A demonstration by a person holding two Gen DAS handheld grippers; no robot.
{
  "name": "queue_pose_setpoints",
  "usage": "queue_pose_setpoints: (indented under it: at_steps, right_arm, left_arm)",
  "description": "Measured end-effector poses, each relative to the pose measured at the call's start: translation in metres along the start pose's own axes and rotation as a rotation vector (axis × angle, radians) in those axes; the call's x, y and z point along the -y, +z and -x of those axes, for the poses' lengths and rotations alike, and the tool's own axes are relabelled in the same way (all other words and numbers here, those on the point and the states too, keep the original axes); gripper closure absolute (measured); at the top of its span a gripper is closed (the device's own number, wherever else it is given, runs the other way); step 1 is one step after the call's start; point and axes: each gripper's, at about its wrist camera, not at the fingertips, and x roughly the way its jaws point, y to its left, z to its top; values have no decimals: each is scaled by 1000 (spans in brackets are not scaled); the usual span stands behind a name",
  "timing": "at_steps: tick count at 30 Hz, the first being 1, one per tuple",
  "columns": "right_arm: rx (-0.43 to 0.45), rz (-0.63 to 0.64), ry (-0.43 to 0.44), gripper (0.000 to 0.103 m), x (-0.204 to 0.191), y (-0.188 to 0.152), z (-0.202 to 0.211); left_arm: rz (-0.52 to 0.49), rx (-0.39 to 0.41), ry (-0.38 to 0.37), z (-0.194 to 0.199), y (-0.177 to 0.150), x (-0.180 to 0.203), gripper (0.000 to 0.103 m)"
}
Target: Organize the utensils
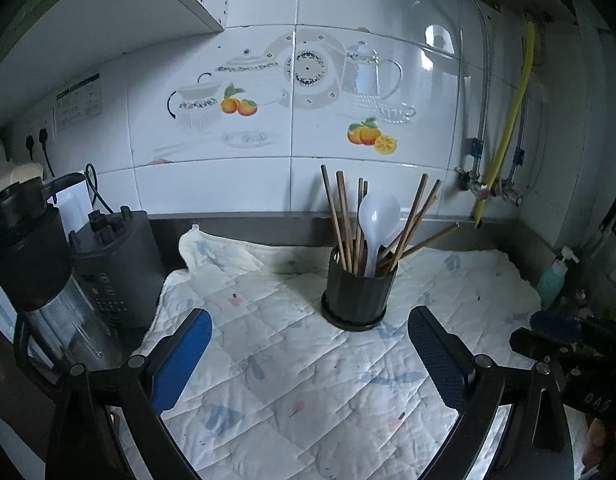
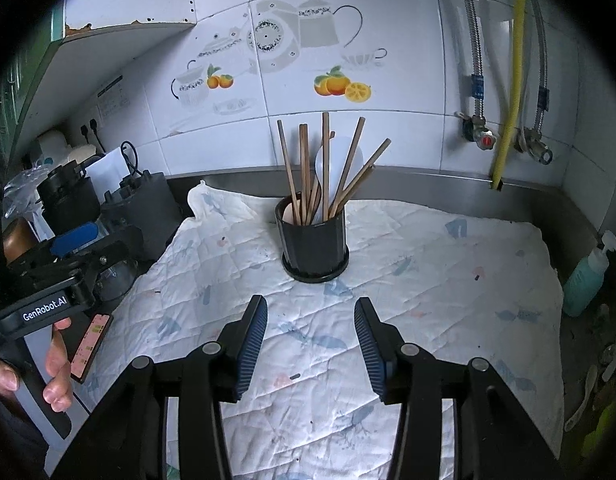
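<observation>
Left wrist view: quilted cloth [image 1: 292, 364] over a steel counter [image 1: 244, 226] (tiled wall behind); dark holder [image 1: 358, 294] contains chopsticks [image 1: 342, 220], white spoon [image 1: 378, 216]. Both grippers [image 1: 310, 344] [image 2: 311, 340] gape empty.

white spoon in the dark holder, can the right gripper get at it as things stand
Probably yes, but not cleanly. The right gripper is open and empty, with bare quilted cloth between it and the dark holder. The white spoon stands among wooden chopsticks that cross in front of it.
</observation>
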Motion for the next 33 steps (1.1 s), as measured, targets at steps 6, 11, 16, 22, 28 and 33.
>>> queue_pose_setpoints:
  at_steps: [6, 11, 16, 22, 28, 33]
  right_arm:
    - [0, 2, -4, 52, -1, -4, 2]
    - [-1, -4, -7, 52, 0, -8, 5]
    - [-7, -12, -10, 50, 3, -13, 6]
    - [-6, -27, -19, 50, 7, -15, 7]
    - [-10, -37, -20, 48, 9, -18, 7]
    - [-12, -42, -21, 48, 11, -20, 8]
  left_arm:
    - [-6, -55, 6, -5, -8, 5, 0]
    - [0, -82, 19, -9, -17, 4, 0]
    - [11, -103, 23, -10, -23, 1, 0]
    - [-4, -114, 28, -10, -26, 5, 0]
    - [-17, -124, 41, -11, -26, 7, 0]
    - [-11, -140, 32, -13, -28, 7, 0]
